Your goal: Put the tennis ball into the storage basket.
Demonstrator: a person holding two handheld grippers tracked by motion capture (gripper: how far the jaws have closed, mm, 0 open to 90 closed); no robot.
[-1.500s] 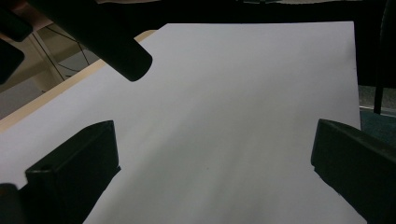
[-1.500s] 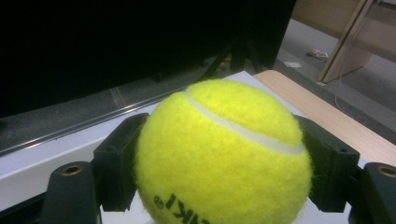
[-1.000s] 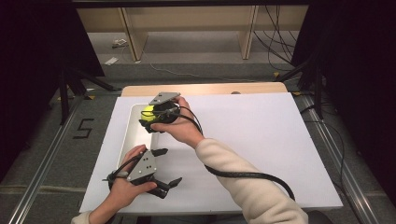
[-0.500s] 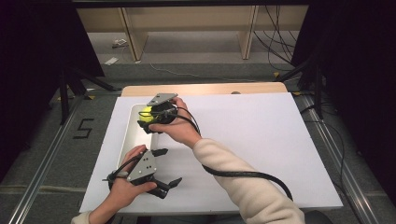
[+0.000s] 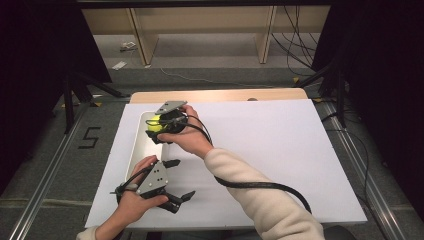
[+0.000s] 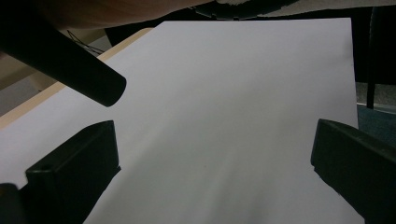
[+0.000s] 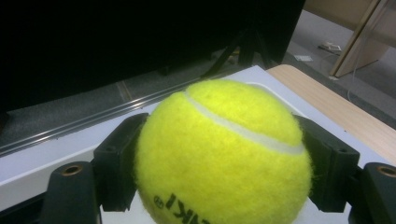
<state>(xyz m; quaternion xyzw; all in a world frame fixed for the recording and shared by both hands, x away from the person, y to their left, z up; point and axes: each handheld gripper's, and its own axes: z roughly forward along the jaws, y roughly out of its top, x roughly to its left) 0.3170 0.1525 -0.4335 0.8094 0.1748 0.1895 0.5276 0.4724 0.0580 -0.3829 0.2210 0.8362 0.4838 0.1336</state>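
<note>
While over tray (image 5: 137, 150) | right hand-held gripper (image 7: 219, 154) clamps tennis ball (image 7: 224, 154) | left hand-held gripper (image 6: 215, 163) agape

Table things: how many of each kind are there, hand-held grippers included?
Tennis ball: 1
White tray: 1
Grippers: 2, the left gripper and the right gripper
Total: 4

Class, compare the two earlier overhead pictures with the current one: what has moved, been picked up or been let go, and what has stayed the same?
Almost nothing has changed. The right gripper stays shut on the tennis ball over the white tray, shifted at most a touch. The left gripper rests open on the white sheet near the front edge, as before. Nothing was picked up or let go.
</note>
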